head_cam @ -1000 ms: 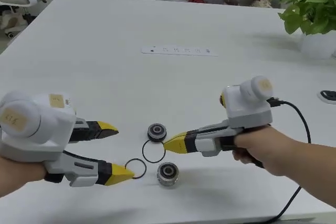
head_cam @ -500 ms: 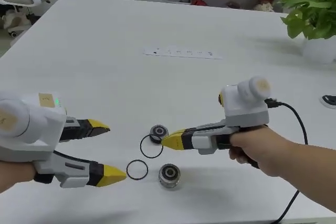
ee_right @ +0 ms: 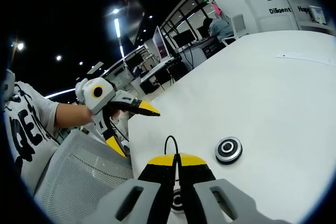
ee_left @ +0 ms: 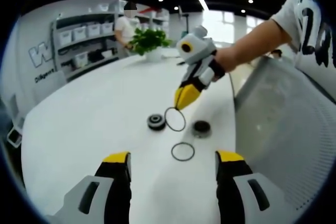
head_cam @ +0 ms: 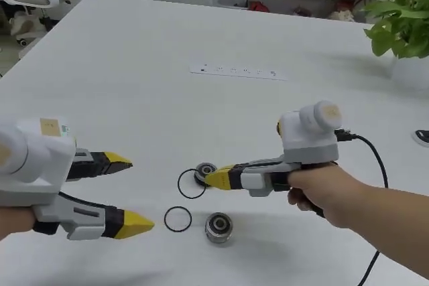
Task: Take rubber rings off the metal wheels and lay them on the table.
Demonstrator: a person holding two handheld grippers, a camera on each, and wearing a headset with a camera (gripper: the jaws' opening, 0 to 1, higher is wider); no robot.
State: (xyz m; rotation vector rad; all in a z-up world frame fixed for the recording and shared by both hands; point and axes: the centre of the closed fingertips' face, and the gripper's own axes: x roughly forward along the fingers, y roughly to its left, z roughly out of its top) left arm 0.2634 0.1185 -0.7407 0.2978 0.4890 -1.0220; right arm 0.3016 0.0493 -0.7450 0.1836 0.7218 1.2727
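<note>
Right gripper [head_cam: 211, 178]: jaws closed, pinching ring [head_cam: 190, 184], which hangs just beside far wheel [head_cam: 205, 172], low over table [head_cam: 201, 115]. Left gripper [head_cam: 136, 192]: jaws spread, empty, farther off.

bright ceiling lights, soft shadows, fisheye edges warped.

1. We count two rubber rings [head_cam: 177, 219] [head_cam: 192, 183].
2. We count two metal wheels [head_cam: 218, 226] [head_cam: 204, 171].
3. We see two grippers [head_cam: 137, 192] [head_cam: 211, 179].
4. We find one power strip [head_cam: 238, 72], one potted plant [head_cam: 402, 25] and one table [head_cam: 134, 65].
</note>
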